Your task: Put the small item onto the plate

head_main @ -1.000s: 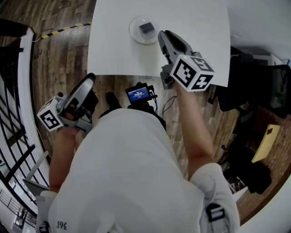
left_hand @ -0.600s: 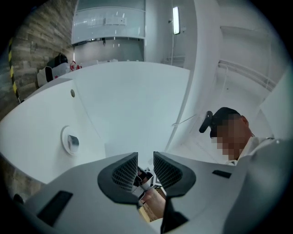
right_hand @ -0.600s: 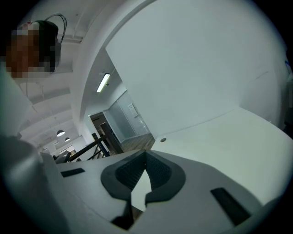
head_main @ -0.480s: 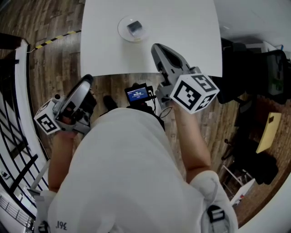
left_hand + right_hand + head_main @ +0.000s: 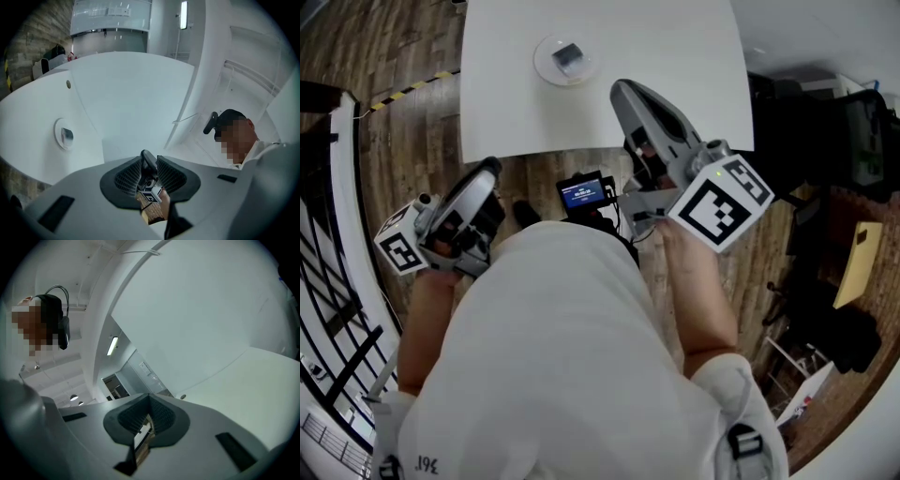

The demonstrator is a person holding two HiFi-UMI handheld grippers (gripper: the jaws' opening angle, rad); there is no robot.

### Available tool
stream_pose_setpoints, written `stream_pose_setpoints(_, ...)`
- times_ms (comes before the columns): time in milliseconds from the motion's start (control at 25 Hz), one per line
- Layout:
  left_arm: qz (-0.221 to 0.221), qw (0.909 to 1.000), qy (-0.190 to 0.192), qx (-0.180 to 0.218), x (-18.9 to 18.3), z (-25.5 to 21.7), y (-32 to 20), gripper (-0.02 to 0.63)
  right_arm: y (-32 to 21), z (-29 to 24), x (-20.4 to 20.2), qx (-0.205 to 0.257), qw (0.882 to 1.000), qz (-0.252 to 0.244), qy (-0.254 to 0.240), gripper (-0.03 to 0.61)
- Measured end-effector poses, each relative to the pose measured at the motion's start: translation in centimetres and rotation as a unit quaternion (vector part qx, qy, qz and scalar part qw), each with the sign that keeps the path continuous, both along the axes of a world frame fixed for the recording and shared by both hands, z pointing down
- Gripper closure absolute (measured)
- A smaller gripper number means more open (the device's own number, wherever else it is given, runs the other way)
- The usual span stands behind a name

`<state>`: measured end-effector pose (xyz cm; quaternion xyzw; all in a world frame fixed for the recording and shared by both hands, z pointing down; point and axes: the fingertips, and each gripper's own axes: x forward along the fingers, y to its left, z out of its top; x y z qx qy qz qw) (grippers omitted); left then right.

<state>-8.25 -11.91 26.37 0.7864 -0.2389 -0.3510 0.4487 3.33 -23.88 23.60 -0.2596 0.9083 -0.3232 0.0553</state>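
The small item [image 5: 568,55], a dark grey block, is seen lying inside the round white plate [image 5: 546,67], roughly at its middle and within its rim. The plate stands on the white worktop [image 5: 666,42], a little way in from the edge nearest the person.

The right hand-held gripper [image 5: 622,91] is held above the worktop, to the right of the plate and nearer the person, well apart from it. Its jaws are pressed together and nothing is pinched. The left hand-held gripper [image 5: 490,169] is held off the worktop altogether, nearer the person than the plate. Its pads are seen a little apart, with nothing between them.

The placing is judged to be done, so only a clean finish is called for. Both hand-held grippers are best kept away from the plate and the worktop edge, so that nothing is nudged. The item [image 5: 67,135] should be checked from the left gripper view as resting flat inside the plate [image 5: 57,126], not on the rim.
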Motion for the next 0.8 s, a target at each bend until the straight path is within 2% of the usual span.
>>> stream_pose_setpoints(480, 0.005, 1.0, -0.003, -0.001, 0.3, -0.2, -0.1, 0.503, -0.6, -0.9, 1.0, 0.018, 1.0, 0.013, -0.001, 0.577)
stream_pose_setpoints(800, 0.002, 1.0, -0.007, -0.005, -0.1, 0.0, -0.1, 0.503, -0.4, 0.2, 0.5, 0.003, 1.0, 0.009, -0.003, 0.577)
